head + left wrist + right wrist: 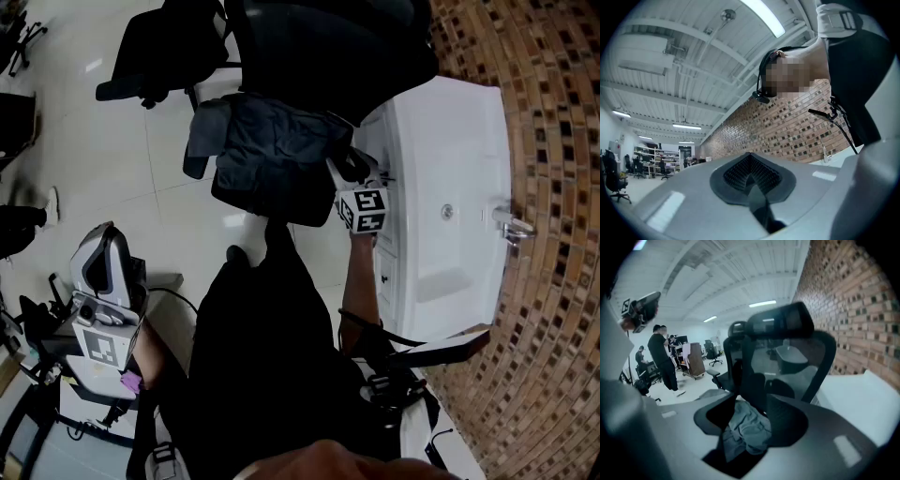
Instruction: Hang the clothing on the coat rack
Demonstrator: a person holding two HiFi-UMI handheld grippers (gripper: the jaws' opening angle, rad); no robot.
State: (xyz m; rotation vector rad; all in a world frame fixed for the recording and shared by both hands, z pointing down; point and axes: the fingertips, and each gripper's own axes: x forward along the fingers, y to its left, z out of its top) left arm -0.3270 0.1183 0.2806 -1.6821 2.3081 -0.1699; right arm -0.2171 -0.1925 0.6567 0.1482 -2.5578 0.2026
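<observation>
Head view: a person is reaching the right gripper (349,172) into a dark grey crumpled garment (272,155), which is lying heaped on the seat of a black mesh-backed office chair (319,47) at upper centre. A white rectangular washbasin counter (450,169) is standing just to its right. The left gripper (105,262) is hanging idle at lower left, well apart from the garment.

Left gripper view: the left gripper (751,176) is pointing up towards the ceiling and a brown brick wall (787,126), its jaws pressed together on nothing.

Right gripper view: the right gripper (751,420) is holding its jaws part-way apart on a bunched fold of the garment (743,432), apparently gripping it, with the chair (787,357) rising behind.

The task is only beginning: the garment is not yet lifted, no coat rack is showing in any view, and carrying and hanging are still to come.
</observation>
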